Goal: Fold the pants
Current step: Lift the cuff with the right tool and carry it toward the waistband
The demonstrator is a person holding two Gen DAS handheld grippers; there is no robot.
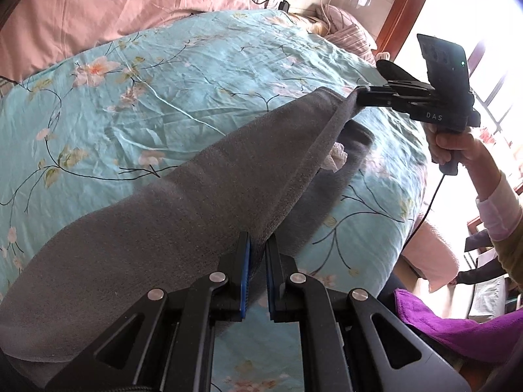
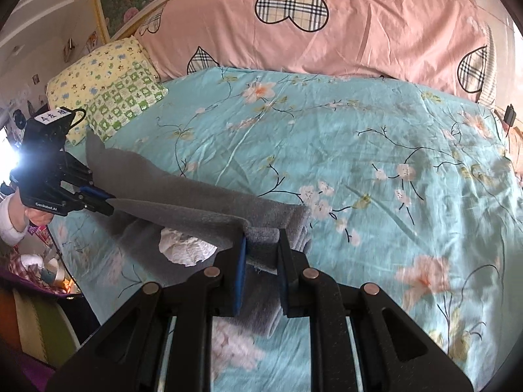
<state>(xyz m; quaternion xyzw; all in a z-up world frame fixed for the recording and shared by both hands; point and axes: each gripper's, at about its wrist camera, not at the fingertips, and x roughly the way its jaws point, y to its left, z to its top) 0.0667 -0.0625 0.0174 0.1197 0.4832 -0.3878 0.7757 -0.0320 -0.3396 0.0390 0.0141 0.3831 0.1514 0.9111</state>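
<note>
Grey fleece pants point(image 1: 183, 202) hang stretched between my two grippers above a teal floral bedspread point(image 1: 163, 91). My left gripper point(image 1: 258, 248) is shut on one end of the pants' upper edge. My right gripper point(image 2: 261, 245) is shut on the other end; it also shows in the left wrist view point(image 1: 361, 96), and the left gripper shows in the right wrist view point(image 2: 109, 204). The lower part of the pants point(image 2: 143, 176) drapes onto the bed. A white pocket lining point(image 2: 183, 248) shows on the underside.
A pink quilt with plaid hearts point(image 2: 343, 32) lies along the head of the bed. A yellow and green pillow point(image 2: 108, 91) lies at the back left. A purple cloth point(image 1: 457, 326) lies beside the bed. A window point(image 1: 490, 49) is at the right.
</note>
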